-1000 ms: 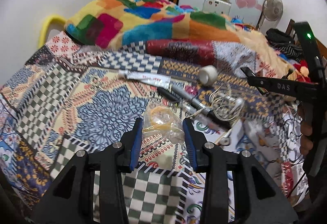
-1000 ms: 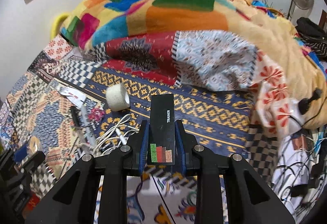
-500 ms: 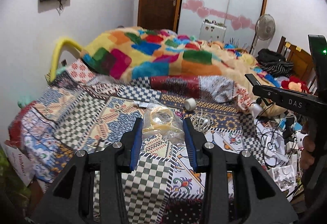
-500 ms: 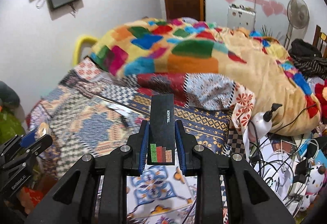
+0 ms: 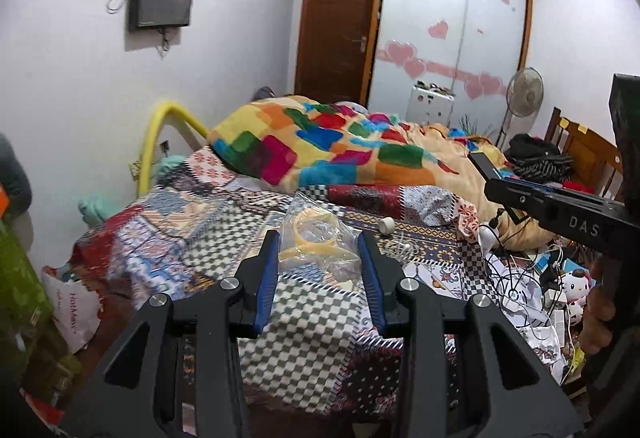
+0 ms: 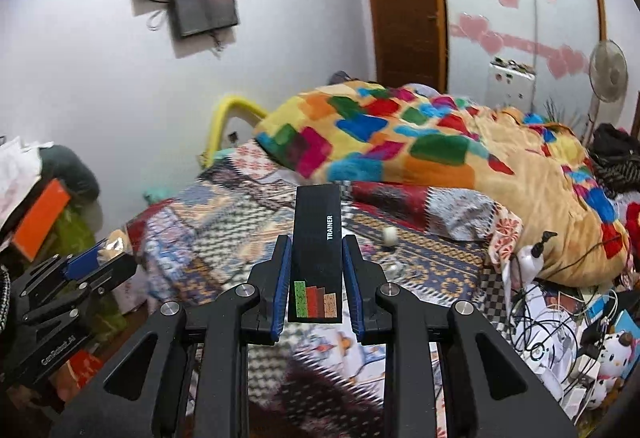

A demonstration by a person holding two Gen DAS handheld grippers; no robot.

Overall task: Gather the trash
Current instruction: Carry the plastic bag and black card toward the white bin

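My left gripper (image 5: 319,258) is shut on a crumpled clear plastic bag (image 5: 316,234) with something yellow inside, held in the air above the foot of the bed (image 5: 296,322). My right gripper (image 6: 316,266) is shut on a flat black box (image 6: 318,234) printed "TRAINER" with coloured squares, also held above the bed. The left gripper with the bag also shows at the left of the right wrist view (image 6: 100,258). The right gripper with the box shows at the right of the left wrist view (image 5: 496,182).
A white tape roll (image 5: 387,225) and white cables (image 5: 400,248) lie on the patterned bedsheet. A colourful blanket (image 5: 340,146) is heaped at the back. Cables, papers and toys (image 5: 540,290) clutter the right side. A white bag (image 5: 74,306) and green cloth (image 5: 20,278) sit at the left.
Both grippers have lifted and pulled back from the bed, each still holding its item. The bed surface now looks farther away and more of the room shows.
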